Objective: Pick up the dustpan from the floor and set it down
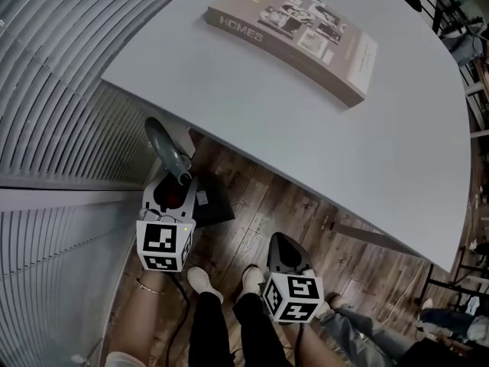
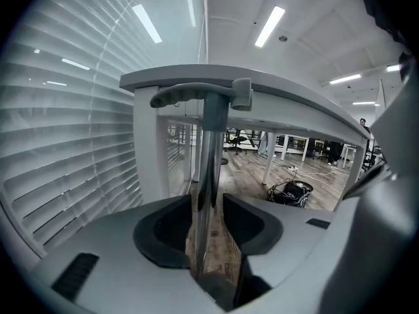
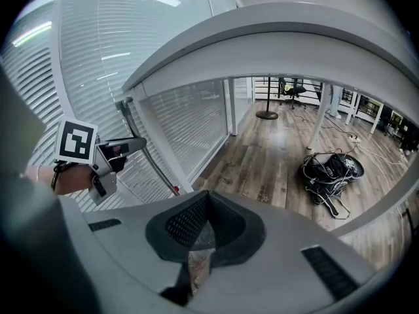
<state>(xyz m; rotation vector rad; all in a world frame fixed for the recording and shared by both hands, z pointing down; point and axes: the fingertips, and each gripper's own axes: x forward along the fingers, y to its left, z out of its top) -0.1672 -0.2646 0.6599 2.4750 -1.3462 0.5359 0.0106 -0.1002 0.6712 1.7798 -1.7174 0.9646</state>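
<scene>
The pale curved bench filled the head view from twelve round to four o'clock, and the slatted blinds took the whole side from eight to eleven. Between them a strip of wood floor ran from the middle down toward five o'clock, with the person's dark-trousered legs and light shoes at six. A brown book lay flat on the bench at twelve o'clock, well apart from its edge. The dustpan stood just under the bench's near edge, at seven o'clock from the middle of the view. Its dark pan was down at the floor, though whether it rested there could not be told, and its pole rose upright to a grey grip level with the bench top. The left tongs, at eight o'clock, were closed round that pole below the grip, with a pad against each side of it. The right tongs, at six o'clock in the head view and apart from the dustpan, had their tips together with nothing between them. A tangle of black cables lay on the floor at three o'clock in the right gripper view.
</scene>
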